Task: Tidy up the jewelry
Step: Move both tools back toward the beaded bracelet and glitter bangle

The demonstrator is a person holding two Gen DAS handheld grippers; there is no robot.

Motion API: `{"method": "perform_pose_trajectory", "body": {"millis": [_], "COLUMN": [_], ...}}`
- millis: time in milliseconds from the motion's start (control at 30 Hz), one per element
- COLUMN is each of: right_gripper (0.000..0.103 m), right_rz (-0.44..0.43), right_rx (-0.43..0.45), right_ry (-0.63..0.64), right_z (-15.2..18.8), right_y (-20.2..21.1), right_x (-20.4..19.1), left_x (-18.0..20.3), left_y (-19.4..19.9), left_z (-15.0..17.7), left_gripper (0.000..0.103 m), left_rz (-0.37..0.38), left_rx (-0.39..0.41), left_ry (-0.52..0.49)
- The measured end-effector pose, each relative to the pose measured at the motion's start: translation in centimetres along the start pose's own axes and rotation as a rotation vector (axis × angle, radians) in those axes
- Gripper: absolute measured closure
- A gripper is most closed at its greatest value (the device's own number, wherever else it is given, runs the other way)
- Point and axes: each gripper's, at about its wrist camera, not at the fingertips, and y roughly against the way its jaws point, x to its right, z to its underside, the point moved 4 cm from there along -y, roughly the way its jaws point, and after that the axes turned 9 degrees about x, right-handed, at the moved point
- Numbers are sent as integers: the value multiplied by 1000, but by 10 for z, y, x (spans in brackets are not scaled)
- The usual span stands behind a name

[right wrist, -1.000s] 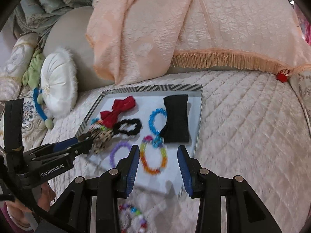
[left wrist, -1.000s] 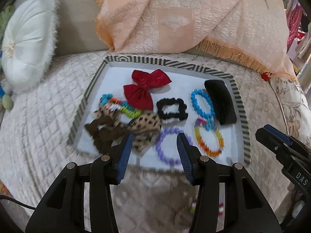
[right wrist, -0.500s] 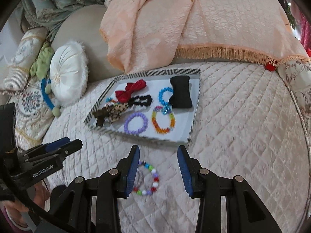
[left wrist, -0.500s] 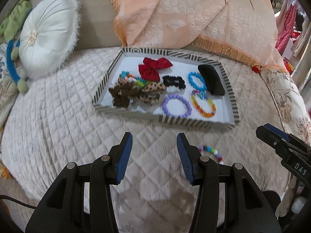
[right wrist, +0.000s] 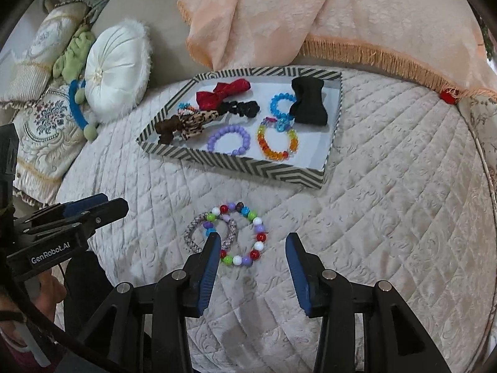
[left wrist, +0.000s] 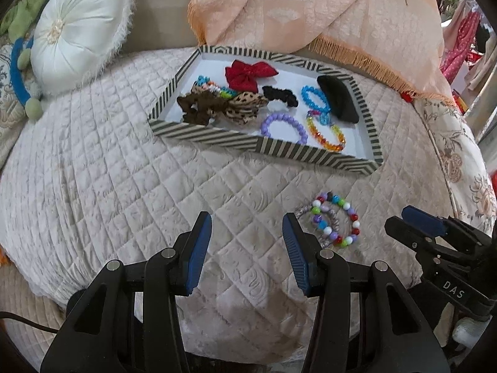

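Note:
A striped tray on the quilted bed holds a red bow, a black bow, scrunchies, and purple, blue and rainbow bead bracelets. In front of the tray, on the quilt, lie a multicolour bead bracelet and a grey braided bangle, overlapping. My right gripper hovers open just above and short of them, gripping nothing. My left gripper is open over bare quilt, to the left of the bracelet.
A white round cushion and a blue-and-green soft toy sit left of the tray. A peach fringed throw hangs behind it. An embroidered pillow lies at the far left. A hand holds the left gripper.
Both grippers have drawn back from over the tray toward the near side of the bed. The bead bracelet and bangle on the quilt have come into view by the right gripper.

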Motion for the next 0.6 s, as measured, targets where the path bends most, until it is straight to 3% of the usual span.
{"method": "perform_pose_trajectory", "body": {"millis": [600], "right_gripper": [62], "right_rz": [79], "right_rx": [-97], "right_ry": [64], "right_z": [6], "right_y": [-47], "right_x": [5], "left_x": [-5], "left_y": [-13], "left_z": [4], "left_gripper": [56], "left_rz": [-1], "left_rx": [-36], "left_ry": [21]}}
